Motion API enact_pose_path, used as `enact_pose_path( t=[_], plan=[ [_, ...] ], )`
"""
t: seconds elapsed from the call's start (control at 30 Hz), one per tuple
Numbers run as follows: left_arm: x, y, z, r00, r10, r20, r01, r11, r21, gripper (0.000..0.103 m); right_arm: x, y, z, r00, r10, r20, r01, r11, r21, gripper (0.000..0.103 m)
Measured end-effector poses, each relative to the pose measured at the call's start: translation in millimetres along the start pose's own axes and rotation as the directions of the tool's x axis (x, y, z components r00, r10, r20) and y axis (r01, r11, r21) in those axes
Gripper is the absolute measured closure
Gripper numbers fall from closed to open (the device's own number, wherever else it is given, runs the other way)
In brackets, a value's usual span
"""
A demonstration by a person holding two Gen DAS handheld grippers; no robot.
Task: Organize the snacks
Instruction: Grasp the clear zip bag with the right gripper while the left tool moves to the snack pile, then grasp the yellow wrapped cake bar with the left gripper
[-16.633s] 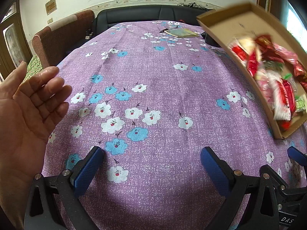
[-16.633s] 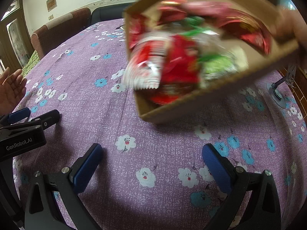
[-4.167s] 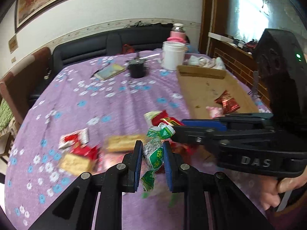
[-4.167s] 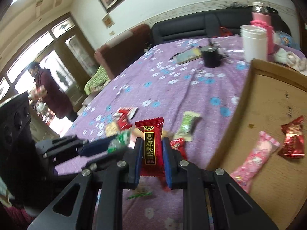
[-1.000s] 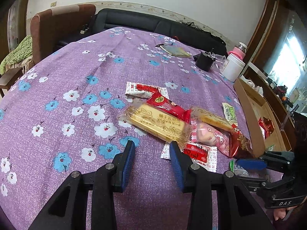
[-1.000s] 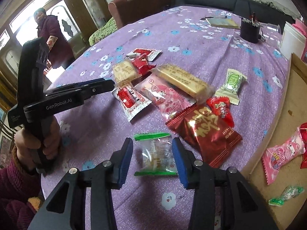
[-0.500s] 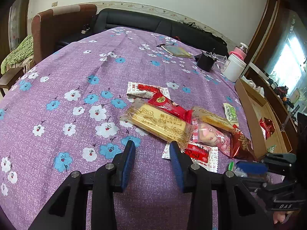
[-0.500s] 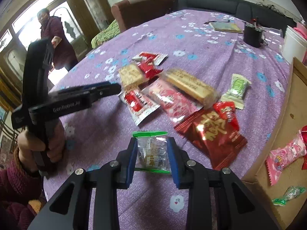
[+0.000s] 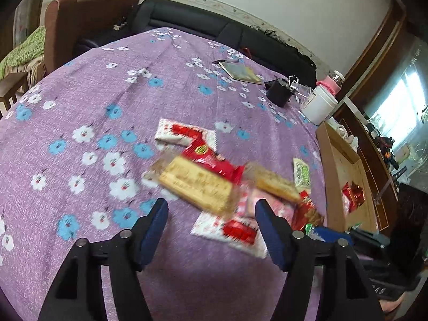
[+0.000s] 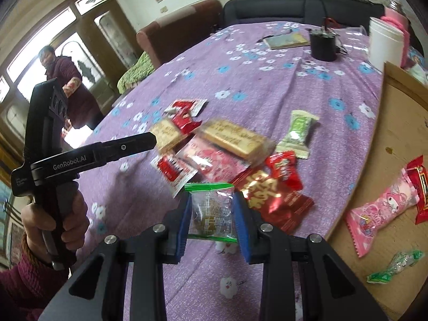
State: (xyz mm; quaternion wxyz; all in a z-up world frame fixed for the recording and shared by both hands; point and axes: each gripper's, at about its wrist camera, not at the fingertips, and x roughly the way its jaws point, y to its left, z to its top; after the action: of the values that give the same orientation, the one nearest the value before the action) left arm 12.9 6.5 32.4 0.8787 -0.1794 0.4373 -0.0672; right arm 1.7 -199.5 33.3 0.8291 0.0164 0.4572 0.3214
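Observation:
My right gripper (image 10: 212, 214) is shut on a clear snack packet with green ends (image 10: 211, 208), held just above the purple cloth. My left gripper (image 9: 211, 214) hangs over the snack pile with its jaws opening. Below the gap lie a yellow biscuit pack (image 9: 198, 187) and a red-and-white sachet (image 9: 235, 230), and neither pad touches them. More wrappers lie around: a big red pouch (image 10: 270, 195), a pale green sweet (image 10: 298, 131) and a pink pack (image 10: 211, 160). The cardboard tray (image 10: 396, 123) to the right holds a pink packet (image 10: 379, 208), a red one (image 10: 420, 184) and a green-ended candy (image 10: 396, 264).
A white jar (image 9: 319, 104), a black cup (image 9: 278, 95) and a notebook (image 9: 240, 71) stand at the far side of the table. A black sofa (image 9: 203, 26) and a brown armchair (image 9: 88, 16) lie beyond. A person (image 10: 61, 80) stands at the doorway on the left.
My right gripper closed on the clear green-ended packet and raised it a little off the cloth. My left gripper's jaws spread much wider over the pile.

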Motion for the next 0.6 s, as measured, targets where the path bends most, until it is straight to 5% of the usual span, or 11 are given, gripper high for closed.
enact_pose_path(
  t=[0.37,0.6],
  plan=[
    [43,-10,24,0.987,0.140,-0.075,-0.143,0.989,-0.045,0.032,-11,-18,5,0.999,0.014,0.039,-0.017,0.997,0.072,0.073],
    [59,-12,40,0.979,0.200,-0.032,-0.199,0.979,0.032,0.036,-11,-14,5,0.999,0.020,0.038,-0.022,0.998,0.066,0.073]
  ],
)
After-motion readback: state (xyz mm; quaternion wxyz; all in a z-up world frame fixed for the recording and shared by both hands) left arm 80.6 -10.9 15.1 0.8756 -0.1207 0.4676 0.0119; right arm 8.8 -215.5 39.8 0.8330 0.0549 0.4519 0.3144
